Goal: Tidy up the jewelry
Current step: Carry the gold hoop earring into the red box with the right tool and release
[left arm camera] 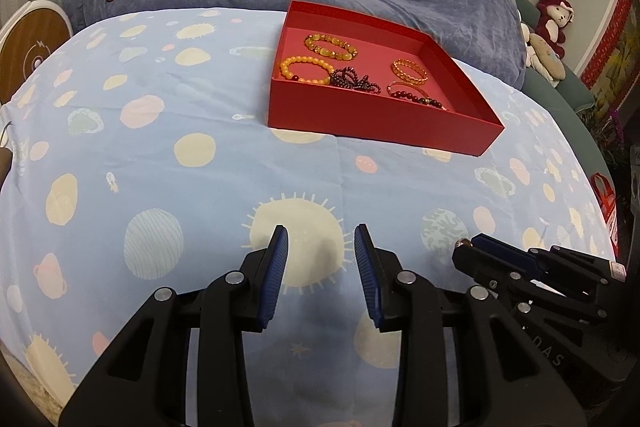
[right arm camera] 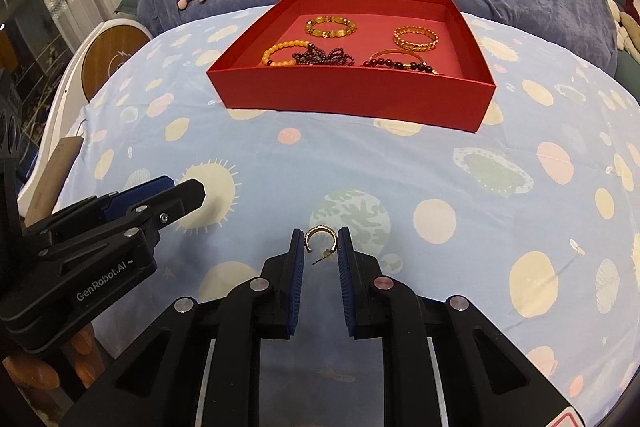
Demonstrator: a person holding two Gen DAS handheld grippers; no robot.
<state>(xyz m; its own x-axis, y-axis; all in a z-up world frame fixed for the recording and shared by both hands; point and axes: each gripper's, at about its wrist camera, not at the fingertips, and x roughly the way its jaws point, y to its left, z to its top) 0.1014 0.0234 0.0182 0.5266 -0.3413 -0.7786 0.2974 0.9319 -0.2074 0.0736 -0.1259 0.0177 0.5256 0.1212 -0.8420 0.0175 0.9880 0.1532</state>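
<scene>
One small gold earring, a hoop with its post, sits between the blue pads of the right gripper, which are closed in on it from both sides; whether it is lifted clear of the bedsheet cannot be told. The left gripper stands with fingers apart and nothing between them, over the sheet beside the right. Farther out, the red box already holds five pieces: two yellow bead bracelets, a gold bangle, a dark bead strand and a dark red bracelet. Judged from this, the earring is the last loose piece in view. Legible writing: "GenRobot.AI" on the left gripper's body.
</scene>
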